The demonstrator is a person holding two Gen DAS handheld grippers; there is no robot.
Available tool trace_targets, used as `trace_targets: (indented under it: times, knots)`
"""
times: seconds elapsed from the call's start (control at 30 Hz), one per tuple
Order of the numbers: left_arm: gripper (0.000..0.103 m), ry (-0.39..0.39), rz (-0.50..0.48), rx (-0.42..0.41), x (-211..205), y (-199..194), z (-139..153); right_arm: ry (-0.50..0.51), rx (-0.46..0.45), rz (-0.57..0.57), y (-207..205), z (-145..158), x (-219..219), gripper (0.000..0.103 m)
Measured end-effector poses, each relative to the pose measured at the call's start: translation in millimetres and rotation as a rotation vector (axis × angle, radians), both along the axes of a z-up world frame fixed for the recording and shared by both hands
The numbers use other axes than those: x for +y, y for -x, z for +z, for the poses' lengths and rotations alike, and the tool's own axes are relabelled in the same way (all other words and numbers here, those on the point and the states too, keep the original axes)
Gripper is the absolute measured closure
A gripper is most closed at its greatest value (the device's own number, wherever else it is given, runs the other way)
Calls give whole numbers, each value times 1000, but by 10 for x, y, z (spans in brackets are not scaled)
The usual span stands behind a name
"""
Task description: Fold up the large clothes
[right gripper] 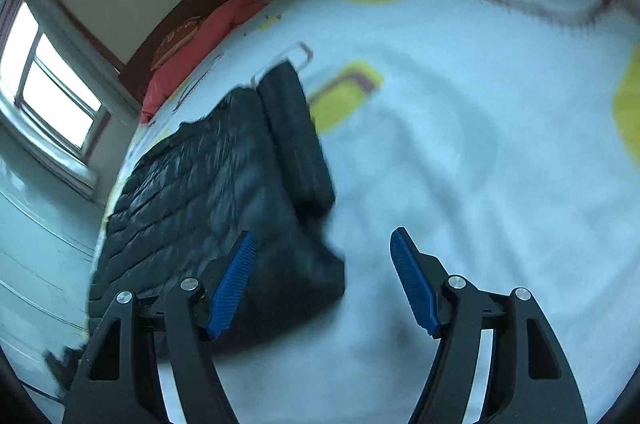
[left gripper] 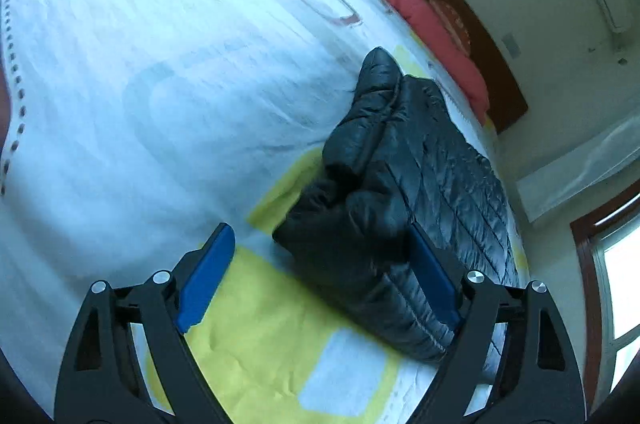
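White bedding with yellow and grey box patterns covered the bed, and red pillows lay against the dark wooden headboard below a pale wall. On the bedding lay a black quilted jacket, folded into a thick bundle with one sleeve laid along its edge. The left gripper hovered with its blue pads spread wide apart, gripping nothing, one pad just beside the jacket's near end. The right gripper was likewise wide open and empty, above the jacket's edge. A window glowed beyond.
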State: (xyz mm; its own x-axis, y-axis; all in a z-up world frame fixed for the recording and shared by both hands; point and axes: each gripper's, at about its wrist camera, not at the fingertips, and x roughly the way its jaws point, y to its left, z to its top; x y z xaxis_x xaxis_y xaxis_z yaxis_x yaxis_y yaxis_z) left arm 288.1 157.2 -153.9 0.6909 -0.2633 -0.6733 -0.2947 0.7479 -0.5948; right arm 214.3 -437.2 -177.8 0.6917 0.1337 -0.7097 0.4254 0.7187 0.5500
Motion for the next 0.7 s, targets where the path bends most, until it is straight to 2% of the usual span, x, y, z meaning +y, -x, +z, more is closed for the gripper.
trace_targets:
  times: [0.03, 0.1, 0.17, 0.27, 0.3, 0.33, 0.4, 0.43, 0.5, 0.6, 0.7]
  knots:
    - [17, -2, -4, -5, -31, -8, 21, -23, 1, 1, -24, -44, 21, 34]
    - [17, 69, -19, -20, -107, -61, 43, -66, -18, -20, -99, -107, 65, 34]
    - [17, 82, -14, -16, -191, -136, 31, -100, -52, -47, -197, -151, 84, 34]
    - [18, 112, 25, 10, -240, -313, -114, -106, -72, -84, -335, -191, 104, 32]
    - [24, 108, 50, 2, -254, -330, -140, -84, -73, -88, -369, -180, 123, 35]
    - [34, 102, 59, 0, -267, -366, -142, -78, -75, -82, -400, -182, 140, 49]
    - [49, 72, 61, -10, -315, -395, -129, -124, -89, -63, -410, -217, 137, 65]
    - [59, 59, 57, -16, -339, -390, -115, -134, -100, -62, -401, -217, 145, 70]
    - [70, 37, 38, -35, -396, -358, -61, -136, -118, -53, -358, -189, 158, 77]
    - [78, 5, 26, -51, -416, -261, 36, -136, -132, -42, -252, -129, 206, 82]
    - [79, 16, 36, -51, -381, -60, 81, -137, -134, -39, -83, -88, 239, 83]
